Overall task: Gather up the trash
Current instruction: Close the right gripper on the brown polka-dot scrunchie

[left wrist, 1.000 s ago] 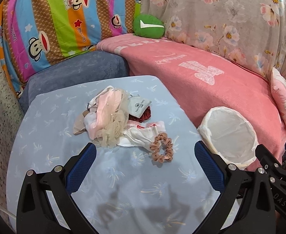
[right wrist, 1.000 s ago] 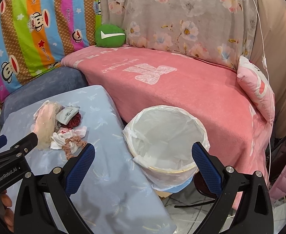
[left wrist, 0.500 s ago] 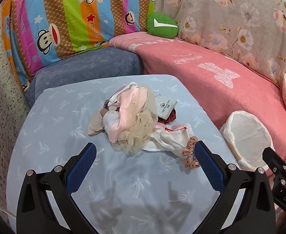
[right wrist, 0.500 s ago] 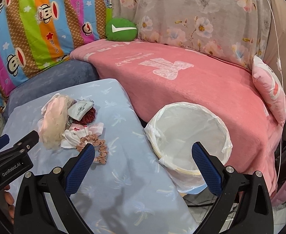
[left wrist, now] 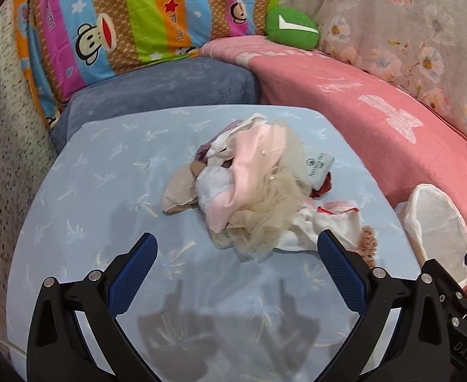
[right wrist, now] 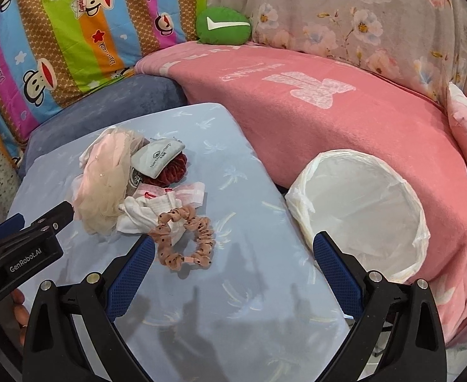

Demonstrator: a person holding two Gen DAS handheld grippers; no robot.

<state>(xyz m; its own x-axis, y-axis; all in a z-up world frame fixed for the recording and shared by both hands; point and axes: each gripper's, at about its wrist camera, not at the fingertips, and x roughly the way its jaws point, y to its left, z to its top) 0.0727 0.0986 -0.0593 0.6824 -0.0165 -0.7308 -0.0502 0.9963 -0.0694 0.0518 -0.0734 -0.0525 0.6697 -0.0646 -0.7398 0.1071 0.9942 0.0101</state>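
Note:
A heap of trash (left wrist: 249,187) lies on the light blue table (left wrist: 106,191): pink and beige tulle (right wrist: 106,178), white cloth (right wrist: 157,210), a grey pouch (right wrist: 158,156), a dark red scrunchie (right wrist: 173,172) and a dotted pink scrunchie (right wrist: 185,238). My left gripper (left wrist: 235,267) is open and empty, just short of the heap. My right gripper (right wrist: 233,267) is open and empty, just behind the pink scrunchie. A white-lined bin (right wrist: 360,213) stands right of the table; it also shows in the left wrist view (left wrist: 437,226).
A pink blanket (right wrist: 329,111) covers the sofa behind the bin. A blue-grey cushion (left wrist: 157,89), a striped monkey-print cover (left wrist: 122,22) and a green pillow (left wrist: 292,30) lie beyond the table. The left gripper's body (right wrist: 26,248) sits at the right view's left edge.
Both grippers have moved left and forward toward the heap. The bin has slid to the right in both views. Both stay open and empty.

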